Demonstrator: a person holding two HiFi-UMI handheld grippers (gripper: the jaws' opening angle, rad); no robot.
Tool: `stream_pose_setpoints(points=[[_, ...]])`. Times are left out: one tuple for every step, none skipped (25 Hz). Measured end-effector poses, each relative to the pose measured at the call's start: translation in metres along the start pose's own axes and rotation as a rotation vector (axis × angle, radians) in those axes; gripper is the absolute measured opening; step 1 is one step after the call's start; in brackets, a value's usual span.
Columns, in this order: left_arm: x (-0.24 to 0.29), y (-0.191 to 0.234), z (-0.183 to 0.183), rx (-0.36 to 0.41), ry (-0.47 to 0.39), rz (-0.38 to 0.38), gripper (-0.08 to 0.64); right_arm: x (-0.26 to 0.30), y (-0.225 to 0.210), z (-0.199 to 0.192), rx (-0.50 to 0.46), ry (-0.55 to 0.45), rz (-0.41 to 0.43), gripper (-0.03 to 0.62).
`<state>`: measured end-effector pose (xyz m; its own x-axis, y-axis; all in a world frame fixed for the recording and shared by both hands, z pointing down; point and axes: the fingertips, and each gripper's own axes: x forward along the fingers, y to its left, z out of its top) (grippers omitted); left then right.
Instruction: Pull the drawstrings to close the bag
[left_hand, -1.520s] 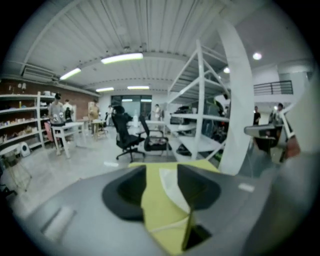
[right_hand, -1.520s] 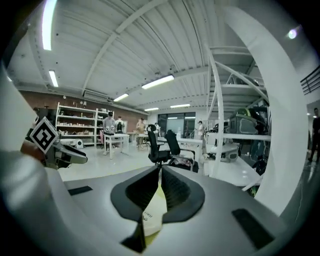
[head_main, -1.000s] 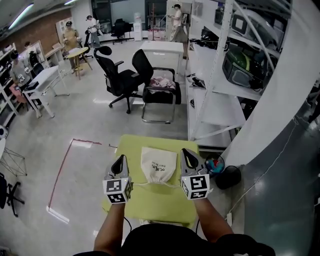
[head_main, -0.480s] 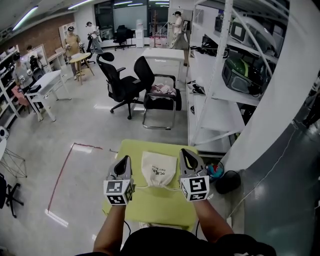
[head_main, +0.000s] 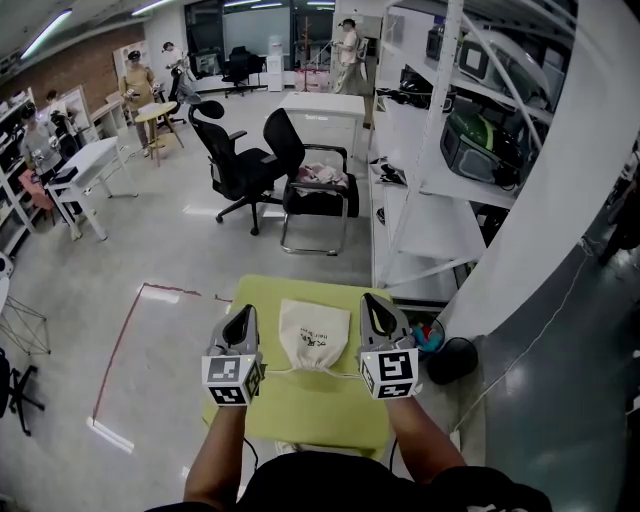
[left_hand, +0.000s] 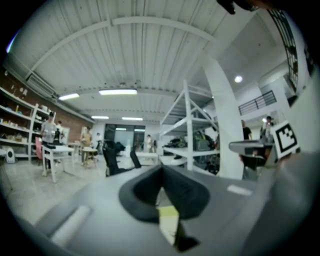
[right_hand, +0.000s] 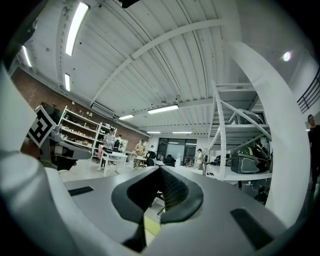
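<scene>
A cream drawstring bag (head_main: 314, 335) lies flat on the yellow-green table (head_main: 310, 412), its gathered mouth toward me. Thin drawstrings (head_main: 340, 373) run out sideways from the mouth toward both grippers. My left gripper (head_main: 241, 316) hovers just left of the bag, pointing level and away from me, jaws shut. My right gripper (head_main: 373, 303) hovers just right of the bag, also shut. In the left gripper view the closed jaws (left_hand: 161, 175) have nothing visible between them. The right gripper view shows the same at its closed jaws (right_hand: 161, 174). Neither gripper's tips touch the strings.
A white shelf rack (head_main: 430, 200) stands close on the right, with a black bin (head_main: 458, 358) and a small colourful object (head_main: 428, 335) at its foot. Two black chairs (head_main: 240, 165) (head_main: 318, 185) stand beyond the table. People stand far back in the room.
Both grippers have risen slightly beside the bag and stay shut. The bag and its strings lie as before.
</scene>
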<state>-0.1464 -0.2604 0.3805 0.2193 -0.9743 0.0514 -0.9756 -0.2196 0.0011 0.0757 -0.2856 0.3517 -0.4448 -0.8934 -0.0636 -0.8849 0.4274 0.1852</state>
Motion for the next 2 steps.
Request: stream_pose_setpoints(points=[[0.0001,-0.0003,-0.0006,0.0,0.0,-0.001,0.006,-0.0003,0.0008,-0.0004,-0.002,0.001,0.001,0.006],[0.0002,-0.0005,-0.0012,0.0,0.0,-0.003,0.006,-0.0005,0.0016,-0.0008,-0.003,0.002,0.003,0.005]])
